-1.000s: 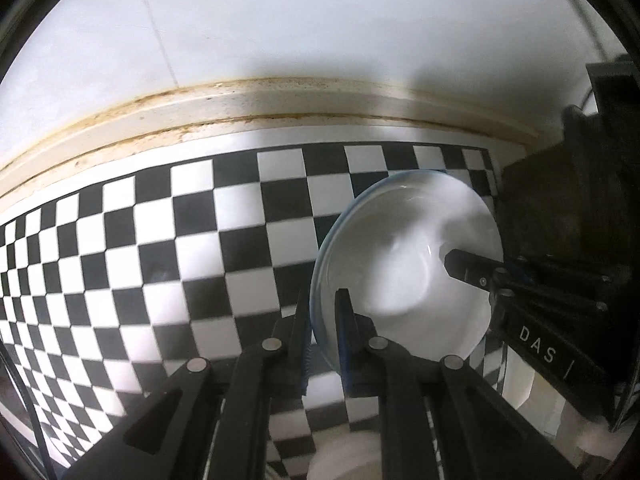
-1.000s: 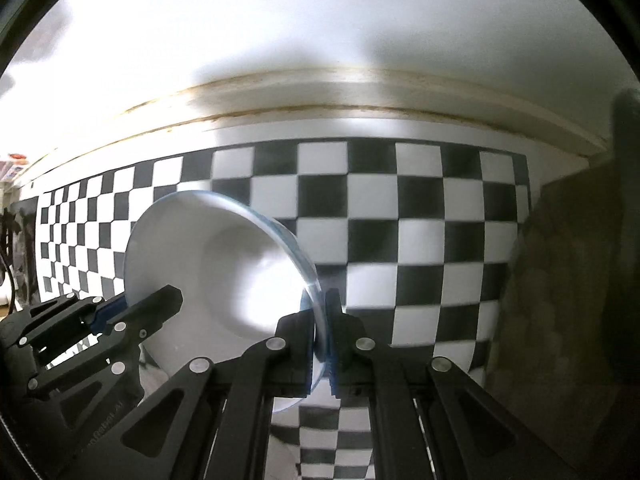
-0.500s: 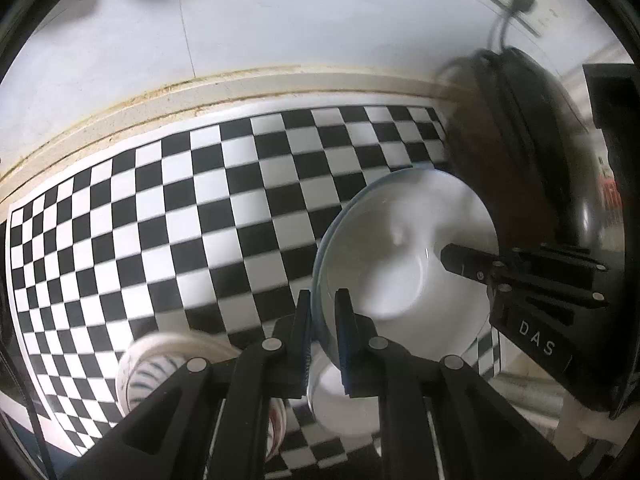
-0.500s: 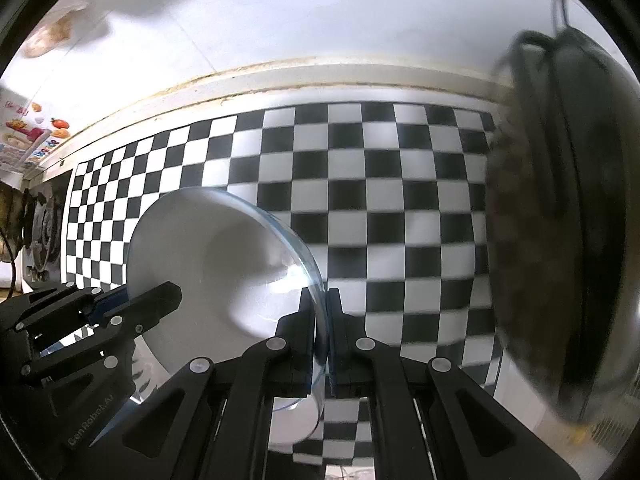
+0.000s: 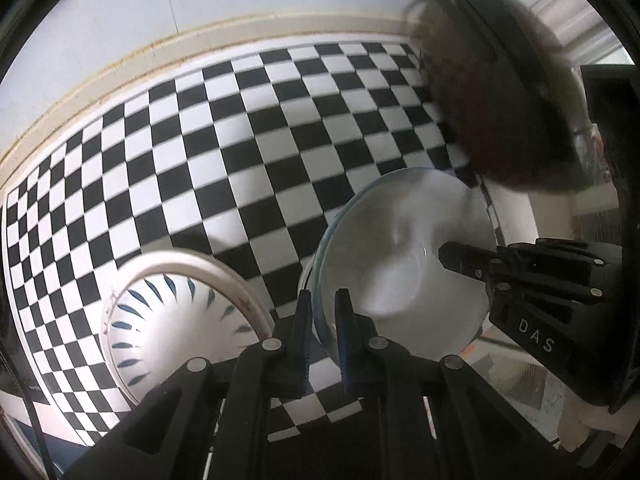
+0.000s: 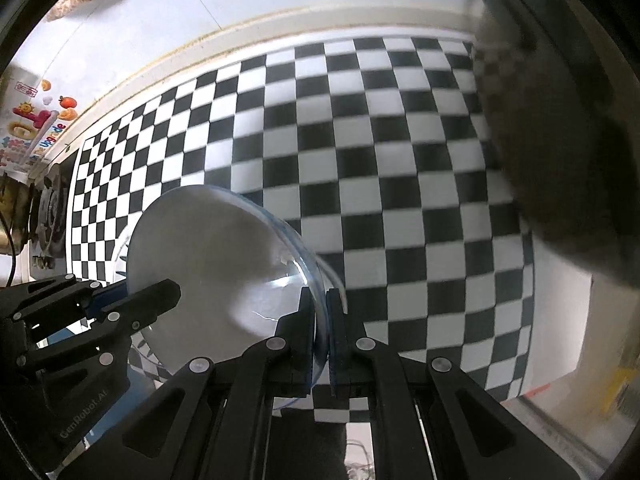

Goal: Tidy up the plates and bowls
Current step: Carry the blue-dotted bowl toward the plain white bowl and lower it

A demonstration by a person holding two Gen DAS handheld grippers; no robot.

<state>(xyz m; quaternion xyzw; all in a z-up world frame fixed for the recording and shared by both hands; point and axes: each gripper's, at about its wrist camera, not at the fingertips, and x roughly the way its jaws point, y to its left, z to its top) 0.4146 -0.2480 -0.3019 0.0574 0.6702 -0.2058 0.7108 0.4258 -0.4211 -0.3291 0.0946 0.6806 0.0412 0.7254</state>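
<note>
- Hanging in mid-air above the checkered cloth (image 5: 248,148): a white bowl (image 5: 404,264) with a clear bluish rim, tipped on edge, just right of the blue-petal bowl (image 5: 168,328).
- Being pinched on opposite rim edges: left gripper (image 5: 322,312) clamping the near-left rim, right gripper (image 6: 318,312) clamping the far-right rim, jaws of both narrowed to rim thickness.
- Judging the step: carrying the white bowl across for stacking, seemingly toward the blue-petal bowl resting on the cloth.
- Needing next: levelling the white bowl, centring over the blue-petal bowl, lowering, then loosening both grips together.
- Looming right of the white bowl: a dark blurred backpack-like bag (image 5: 500,92), worth avoiding.
</note>
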